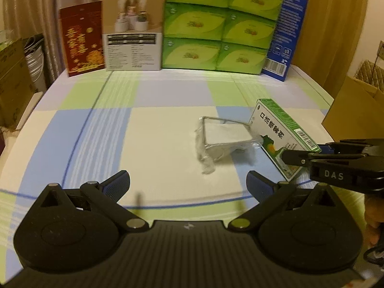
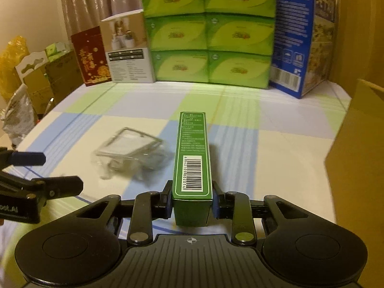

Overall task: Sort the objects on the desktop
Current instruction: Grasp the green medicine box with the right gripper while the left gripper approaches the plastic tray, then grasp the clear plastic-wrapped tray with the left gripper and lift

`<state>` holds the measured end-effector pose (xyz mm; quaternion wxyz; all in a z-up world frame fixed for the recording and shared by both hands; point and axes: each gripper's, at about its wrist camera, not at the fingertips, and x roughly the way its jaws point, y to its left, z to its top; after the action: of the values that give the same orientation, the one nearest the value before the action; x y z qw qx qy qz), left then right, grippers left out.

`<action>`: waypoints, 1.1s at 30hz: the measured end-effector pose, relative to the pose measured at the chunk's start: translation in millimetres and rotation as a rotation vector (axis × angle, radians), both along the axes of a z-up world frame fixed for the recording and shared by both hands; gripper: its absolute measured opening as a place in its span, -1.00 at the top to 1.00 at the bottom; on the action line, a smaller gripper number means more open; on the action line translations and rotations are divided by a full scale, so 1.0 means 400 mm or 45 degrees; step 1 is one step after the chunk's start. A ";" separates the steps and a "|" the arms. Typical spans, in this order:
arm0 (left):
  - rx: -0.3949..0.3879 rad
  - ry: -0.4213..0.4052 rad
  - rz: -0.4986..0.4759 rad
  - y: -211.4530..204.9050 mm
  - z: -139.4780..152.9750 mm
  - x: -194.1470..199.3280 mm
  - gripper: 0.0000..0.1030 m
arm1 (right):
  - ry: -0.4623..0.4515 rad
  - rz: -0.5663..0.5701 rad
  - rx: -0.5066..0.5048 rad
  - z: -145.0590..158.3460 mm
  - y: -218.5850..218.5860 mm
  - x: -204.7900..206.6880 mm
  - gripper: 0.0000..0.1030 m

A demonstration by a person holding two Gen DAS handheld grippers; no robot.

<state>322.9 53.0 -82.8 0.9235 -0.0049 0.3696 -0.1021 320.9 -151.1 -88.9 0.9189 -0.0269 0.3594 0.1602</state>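
A slim green carton with a barcode stands on its narrow side on the checked cloth, and my right gripper is shut on its near end, pads pressing both flanks. In the left wrist view the same carton lies at the right, with the right gripper clamped on it. A clear plastic-wrapped square object with a white face lies mid-table, just left of the carton. My left gripper stands open, with nothing between its fingers, short of the wrapped object.
Along the back stand a red box, a beige product box, a stack of green tissue packs and a blue box. A brown cardboard box rises at the right table edge. Clutter sits off the left edge.
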 end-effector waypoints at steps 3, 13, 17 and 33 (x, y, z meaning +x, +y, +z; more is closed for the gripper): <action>0.008 -0.022 -0.052 -0.033 -0.003 0.029 -0.97 | -0.012 -0.014 -0.011 -0.001 -0.015 0.002 0.47; -0.035 -0.038 -0.106 -0.100 -0.042 0.142 -0.97 | -0.033 -0.033 -0.021 -0.001 -0.026 0.010 0.47; -0.036 -0.047 -0.133 -0.126 -0.050 0.160 -0.96 | -0.032 -0.045 -0.015 0.001 -0.032 0.012 0.47; -0.003 -0.001 -0.108 -0.162 -0.074 0.182 -0.29 | -0.027 -0.040 -0.021 0.001 -0.030 0.011 0.47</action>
<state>395.7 -11.8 -112.4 0.9185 0.0097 0.3691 -0.1418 325.2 -163.1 -88.6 0.9249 -0.0304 0.3512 0.1424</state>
